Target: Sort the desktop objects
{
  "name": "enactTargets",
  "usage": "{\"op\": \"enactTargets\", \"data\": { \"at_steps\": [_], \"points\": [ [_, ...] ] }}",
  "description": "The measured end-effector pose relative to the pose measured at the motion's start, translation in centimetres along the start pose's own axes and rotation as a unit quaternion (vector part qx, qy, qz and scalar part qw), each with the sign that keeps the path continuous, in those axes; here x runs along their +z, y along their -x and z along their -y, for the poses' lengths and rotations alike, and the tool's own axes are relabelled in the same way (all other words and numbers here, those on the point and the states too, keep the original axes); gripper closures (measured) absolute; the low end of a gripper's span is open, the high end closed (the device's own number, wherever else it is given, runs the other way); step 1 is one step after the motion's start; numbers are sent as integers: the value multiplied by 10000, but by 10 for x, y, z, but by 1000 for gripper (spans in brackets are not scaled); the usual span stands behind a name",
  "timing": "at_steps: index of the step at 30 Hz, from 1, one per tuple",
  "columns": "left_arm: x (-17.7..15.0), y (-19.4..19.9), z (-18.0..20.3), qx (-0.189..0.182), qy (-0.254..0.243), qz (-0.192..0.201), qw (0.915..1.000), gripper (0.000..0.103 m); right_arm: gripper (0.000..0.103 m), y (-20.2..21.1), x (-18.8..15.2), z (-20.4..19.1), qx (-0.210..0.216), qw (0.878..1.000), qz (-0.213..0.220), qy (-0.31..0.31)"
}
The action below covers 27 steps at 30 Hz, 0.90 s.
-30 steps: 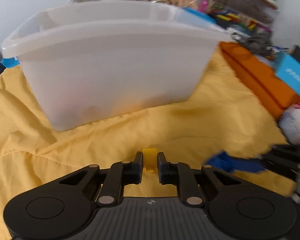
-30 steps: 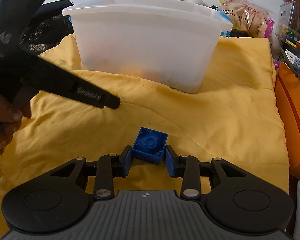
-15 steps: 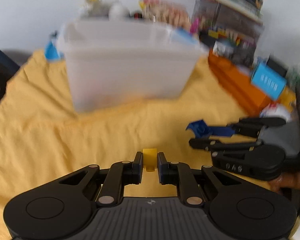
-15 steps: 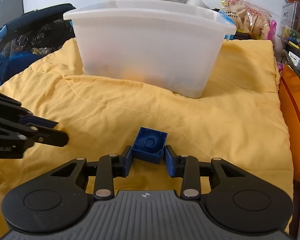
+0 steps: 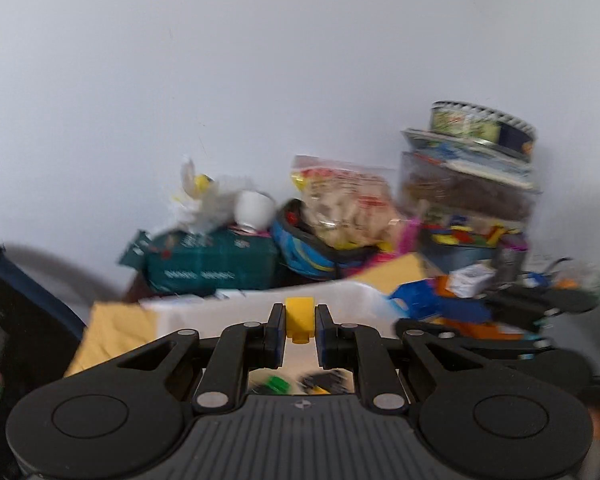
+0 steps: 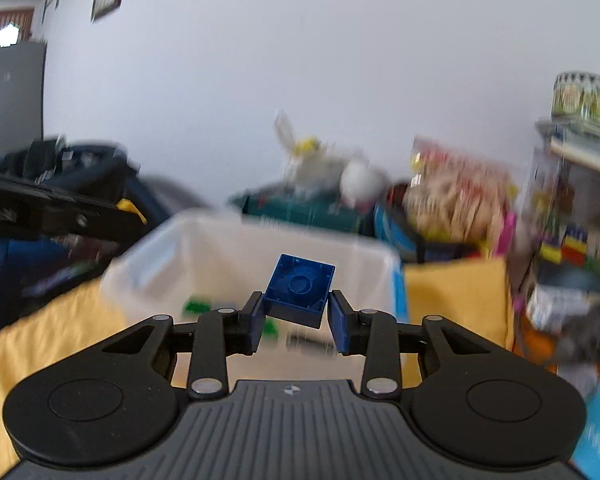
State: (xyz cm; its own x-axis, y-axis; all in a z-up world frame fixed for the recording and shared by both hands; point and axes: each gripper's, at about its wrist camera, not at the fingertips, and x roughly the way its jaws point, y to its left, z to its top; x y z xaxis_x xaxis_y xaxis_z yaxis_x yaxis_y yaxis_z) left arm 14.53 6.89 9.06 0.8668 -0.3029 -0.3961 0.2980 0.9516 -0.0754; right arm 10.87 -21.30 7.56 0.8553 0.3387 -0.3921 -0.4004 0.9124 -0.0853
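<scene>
My left gripper [image 5: 299, 330] is shut on a small yellow brick [image 5: 299, 318], held up over the near rim of the white plastic bin [image 5: 352, 298]. My right gripper [image 6: 298, 314] is shut on a blue square brick [image 6: 299, 290] with its hollow underside facing the camera, raised in front of the same white bin [image 6: 228, 240]. Several loose bricks lie on the bin's floor, among them a green brick [image 6: 198, 304]. Each gripper shows in the other's view: the right gripper [image 5: 452, 312] with its blue brick at the right, the left gripper [image 6: 128, 210] with its yellow brick at the left.
The bin stands on a yellow quilt [image 6: 40, 328]. Behind it are a green box [image 5: 212, 260], a snack bag [image 5: 348, 208], a white cup [image 5: 254, 208] and a stack of clear toy boxes [image 5: 468, 200]. Orange and blue boxes crowd the right side.
Both grippers have risen from low over the quilt to above the bin's rim, carrying their bricks. The views have tilted up, so the wall now fills most of each.
</scene>
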Motion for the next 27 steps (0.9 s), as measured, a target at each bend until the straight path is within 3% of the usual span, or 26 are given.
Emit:
{"op": "enactTargets", "data": {
  "at_steps": [4, 9, 11, 13, 14, 19, 21, 24, 27],
  "points": [
    [-4, -36, -9, 291, -89, -177, 9994, 86, 65, -26, 24, -7, -98, 9998, -28, 182],
    [-37, -91, -18, 454, -225, -1073, 9929, 84, 65, -74, 14, -5, 97, 9956, -901, -251],
    [-42, -91, -20, 411, -238, -1107, 9927, 70, 65, -90, 4, -8, 20, 9920, -1231, -283],
    [-42, -84, -19, 446, -287, -969, 9939, 44, 63, -96, -4, -9, 31, 9894, -1423, -280],
    [-42, -79, -18, 414, -320, -911, 9945, 41, 60, -95, -5, -9, 39, 9895, -1423, -240],
    [-32, -52, -8, 635, -413, -728, 9945, 35, 55, -83, -6, -6, -67, 9915, -1289, -167],
    [-29, -32, 1, 756, -616, -429, 9943, 32, 50, -78, -4, -2, -38, 9925, -1204, -233],
    [-28, 4, 18, 979, -764, 265, 9919, 17, 42, -66, 3, 1, -29, 9948, -980, -260],
    [-31, 33, 36, 1552, -823, 781, 9813, 12, 36, -50, 7, 0, -13, 9967, -791, -159]
  ]
}}
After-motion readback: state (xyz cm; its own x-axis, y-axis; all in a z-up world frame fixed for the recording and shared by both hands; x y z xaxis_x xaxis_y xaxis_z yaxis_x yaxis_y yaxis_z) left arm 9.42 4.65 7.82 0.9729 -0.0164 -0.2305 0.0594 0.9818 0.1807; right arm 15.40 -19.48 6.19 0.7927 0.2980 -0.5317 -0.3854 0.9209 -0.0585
